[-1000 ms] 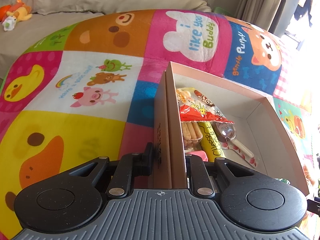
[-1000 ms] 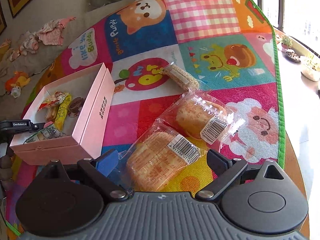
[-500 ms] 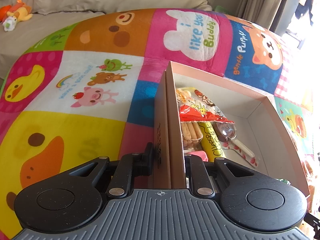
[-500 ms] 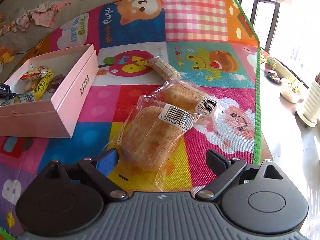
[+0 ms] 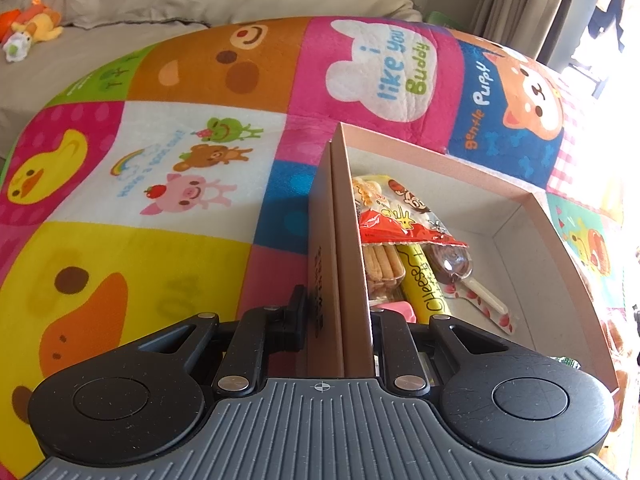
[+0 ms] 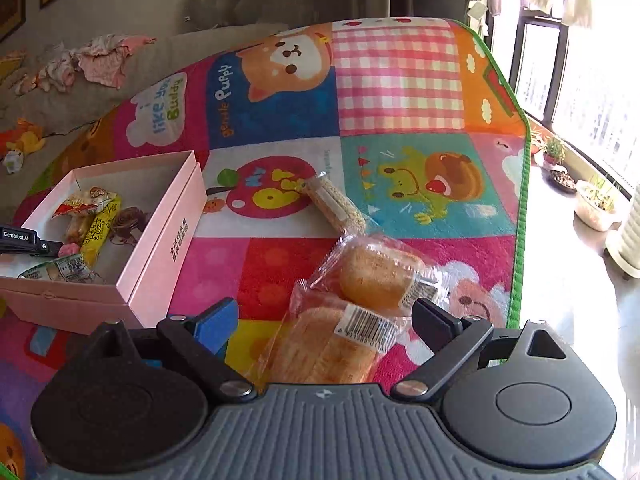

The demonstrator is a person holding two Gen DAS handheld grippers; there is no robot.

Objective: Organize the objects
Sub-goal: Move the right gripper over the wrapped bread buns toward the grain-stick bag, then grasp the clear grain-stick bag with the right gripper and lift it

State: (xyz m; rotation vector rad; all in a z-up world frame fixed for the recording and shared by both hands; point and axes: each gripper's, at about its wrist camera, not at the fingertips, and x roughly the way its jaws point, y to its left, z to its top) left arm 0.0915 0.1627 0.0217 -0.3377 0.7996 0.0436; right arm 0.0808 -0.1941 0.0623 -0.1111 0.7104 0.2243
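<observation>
My left gripper [image 5: 340, 320] is shut on the left wall of a pink box [image 5: 340, 240], one finger outside, one inside. The box [image 6: 160, 240] holds several snack packets: a red and yellow packet [image 5: 400, 216], a yellow cheese stick [image 5: 426, 280] and a chocolate lollipop [image 5: 452, 266]. My right gripper [image 6: 320, 320] is open, its fingers on either side of a wrapped bread packet [image 6: 332, 344] on the mat. A second bread packet [image 6: 380, 272] lies just behind it. A long cereal bar [image 6: 334, 204] lies farther back.
A colourful cartoon play mat [image 6: 400, 80] covers the surface; its green edge [image 6: 520, 220] runs along the right, with floor and plant pots [image 6: 596, 204] beyond. A grey sofa [image 5: 160, 4] with clothes and toys stands behind.
My right gripper has swung and closed in on the nearer bread packet, which now lies between its open fingers. The left gripper still holds the box wall, unmoved.
</observation>
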